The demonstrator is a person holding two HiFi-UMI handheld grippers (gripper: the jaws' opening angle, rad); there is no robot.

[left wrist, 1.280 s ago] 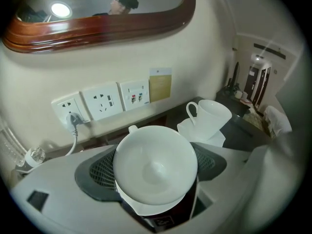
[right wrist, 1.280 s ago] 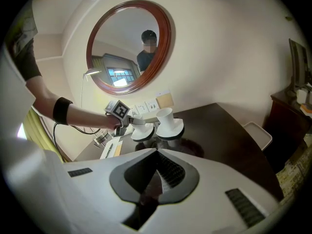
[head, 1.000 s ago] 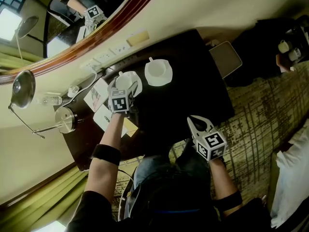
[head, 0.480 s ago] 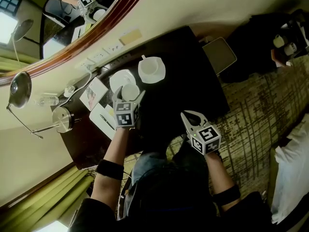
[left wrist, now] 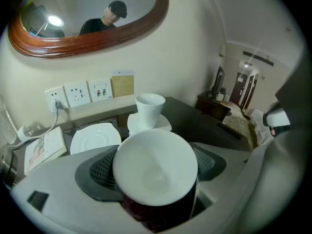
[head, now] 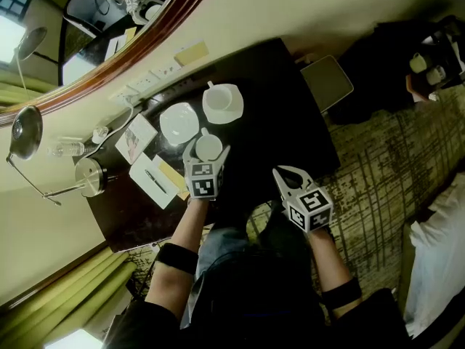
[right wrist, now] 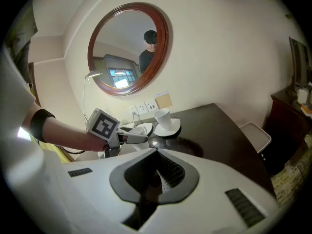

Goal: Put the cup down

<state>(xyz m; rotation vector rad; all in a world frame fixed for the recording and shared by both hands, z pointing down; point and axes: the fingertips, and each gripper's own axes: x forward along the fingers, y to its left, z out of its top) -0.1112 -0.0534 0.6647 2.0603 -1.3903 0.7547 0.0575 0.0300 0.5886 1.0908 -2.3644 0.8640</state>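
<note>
The left arm reaches out over the dark table (head: 290,115), its left gripper (head: 207,155) tilted downward. The jaws pinch the white cup (left wrist: 155,165) just near of the empty saucer (head: 179,122). The right gripper (head: 288,173) hangs at the table's near edge, jaws pressed together.

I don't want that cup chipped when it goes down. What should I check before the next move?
1. Grip: the cup sits between the pads of the left tongs: ok.
2. Landing spot: bare dark desk shows beside the held cup: ok.
3. Height of the cup above the desk: cannot tell.
4. Neighbours: the empty saucer and the second cup stand apart from the held cup: ok.
5. Right tongs shut, empty, away from the cup: ok.
</note>
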